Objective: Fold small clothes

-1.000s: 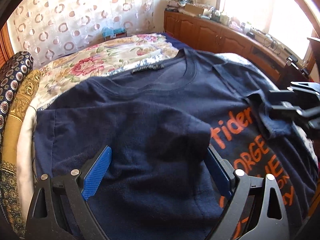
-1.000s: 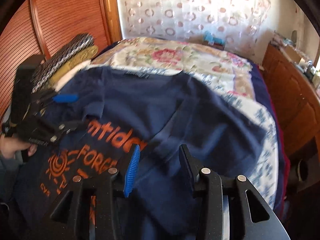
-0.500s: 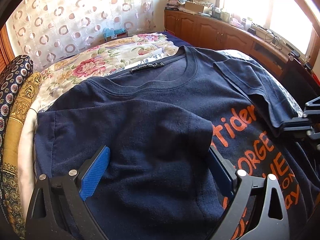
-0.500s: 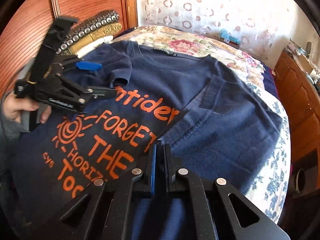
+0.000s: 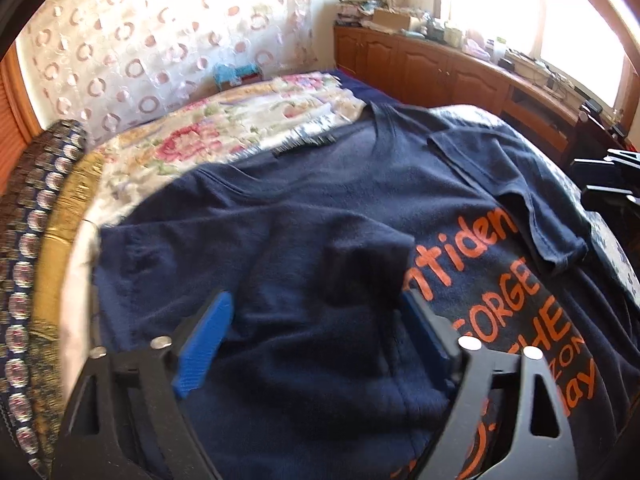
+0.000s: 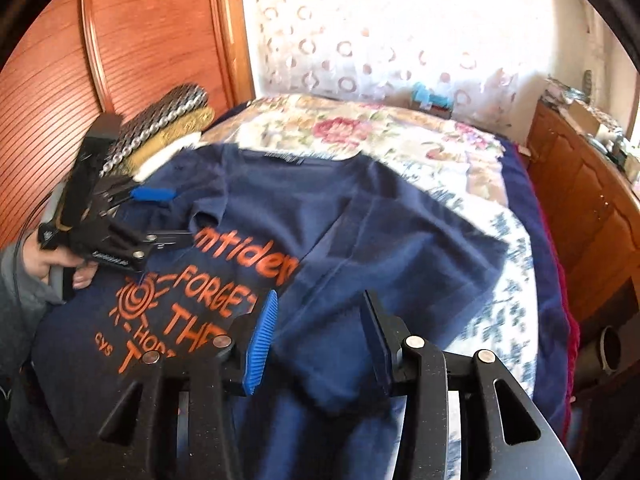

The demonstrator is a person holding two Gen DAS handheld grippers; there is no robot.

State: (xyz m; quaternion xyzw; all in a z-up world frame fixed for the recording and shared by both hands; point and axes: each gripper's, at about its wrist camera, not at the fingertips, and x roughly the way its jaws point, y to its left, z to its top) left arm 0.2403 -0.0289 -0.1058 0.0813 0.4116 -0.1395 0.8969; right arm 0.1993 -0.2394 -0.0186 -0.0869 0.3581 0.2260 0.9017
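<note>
Lying front-up on the bed point(image 6: 516, 320), the T-shirt point(image 5: 304, 248) is partly folded: both sleeves are turned in over the chest, and the side panels come in with them, leaving the orange print showing down the middle. In the right wrist view the panel on the right-hand side lies doubled over the edge of the lettering; in the left wrist view the other sleeve sits folded on the body just ahead of the tongs.

The left gripper point(image 5: 316, 336) stands wide, its jaws having just been closing a little, with the folded sleeve and shirt cloth between them; the blue pads point(image 5: 202, 344) do not look pressed into the fabric, so I read it as gripping nothing. The right gripper point(image 6: 320, 336) stands about half open, its jaws having just been opening, poised over the hem of the folded panel with cloth below and between the pads but not pinched.

By my judgement the sideways folds are done or nearly so, though the right-hand panel looks slightly skewed and may want smoothing. What remains is the lengthwise fold: bringing the bottom hem up toward the collar, once or twice, to make a compact packet. The bottom hem is out of view near the cameras, so its state cannot be told. A floral cover point(image 5: 224, 136) lies beyond the collar.
</note>
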